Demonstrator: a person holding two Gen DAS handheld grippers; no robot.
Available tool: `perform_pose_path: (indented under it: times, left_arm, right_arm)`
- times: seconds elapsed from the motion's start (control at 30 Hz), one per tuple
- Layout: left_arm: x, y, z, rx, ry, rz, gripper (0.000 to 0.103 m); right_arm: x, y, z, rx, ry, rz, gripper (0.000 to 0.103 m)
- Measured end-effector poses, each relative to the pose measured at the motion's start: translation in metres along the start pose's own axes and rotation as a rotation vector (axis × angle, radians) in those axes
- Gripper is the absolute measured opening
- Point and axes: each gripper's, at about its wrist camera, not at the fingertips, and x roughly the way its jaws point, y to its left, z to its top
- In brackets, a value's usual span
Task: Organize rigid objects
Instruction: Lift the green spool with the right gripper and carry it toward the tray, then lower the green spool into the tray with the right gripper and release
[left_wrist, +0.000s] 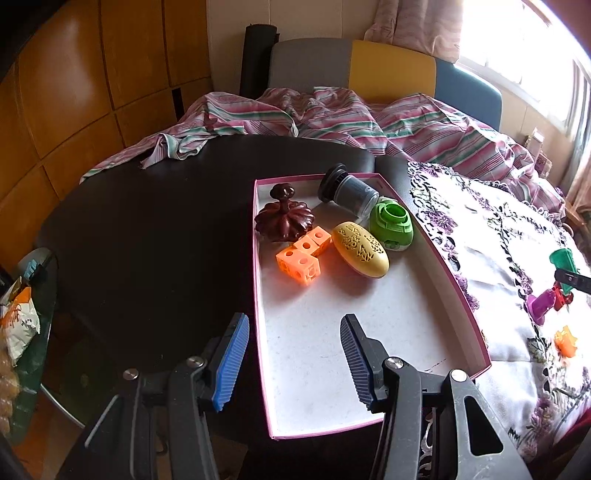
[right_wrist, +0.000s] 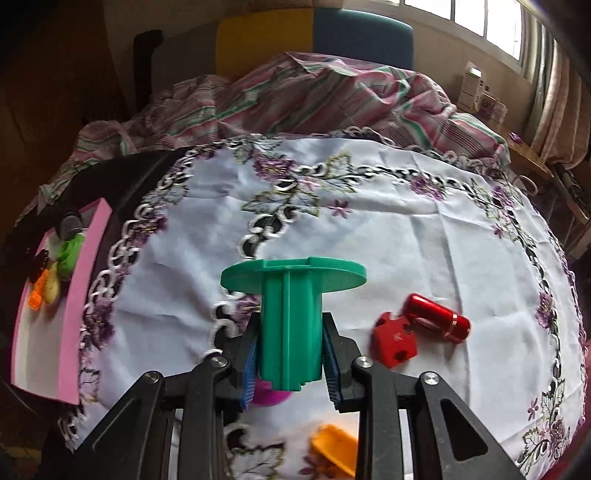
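Right of the pink tray (right_wrist: 94, 236), above the embroidered cloth (right_wrist: 406, 229), the right gripper (right_wrist: 290, 354) clamps the green spool (right_wrist: 291, 321) by its ribbed stem — rigid, light plastic, probably slippery. The left gripper (left_wrist: 295, 354) hangs empty, jaws spread, over the tray.

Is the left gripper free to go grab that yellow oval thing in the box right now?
Probably yes. The left gripper is open and empty above the near end of the pink box, and the bare box floor lies between it and the yellow oval case; the orange blocks sit close beside it.
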Motion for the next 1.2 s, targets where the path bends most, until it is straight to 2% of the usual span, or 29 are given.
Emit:
perform_pose_path:
  times: [0.27, 0.5, 0.8, 0.93, 1.03, 1.2]
  left_arm:
    - [0.0, 0.007, -0.003, -0.023, 0.002, 0.0, 0.053]
    - [0.001, 0.017, -0.005, -0.05, 0.002, 0.002, 0.053]
    - [0.007, 0.032, -0.007, -0.086, 0.021, 0.017, 0.053]
    - [0.006, 0.032, -0.007, -0.082, 0.019, 0.019, 0.053]
    - [0.006, 0.034, -0.007, -0.077, 0.017, 0.02, 0.053]
    - [0.007, 0.035, -0.006, -0.077, 0.019, 0.022, 0.053]
  right_arm:
    - [-0.019, 0.121, 0.003, -0.175, -0.036, 0.19, 0.029]
    - [-0.013, 0.196, -0.005, -0.244, -0.016, 0.278, 0.029]
    - [0.035, 0.243, -0.005, -0.314, 0.078, 0.209, 0.029]
    - [0.061, 0.25, -0.006, -0.346, 0.106, 0.108, 0.029]
    - [0.063, 0.254, -0.006, -0.36, 0.087, 0.096, 0.029]
    - [0.063, 0.252, -0.007, -0.352, 0.096, 0.127, 0.032]
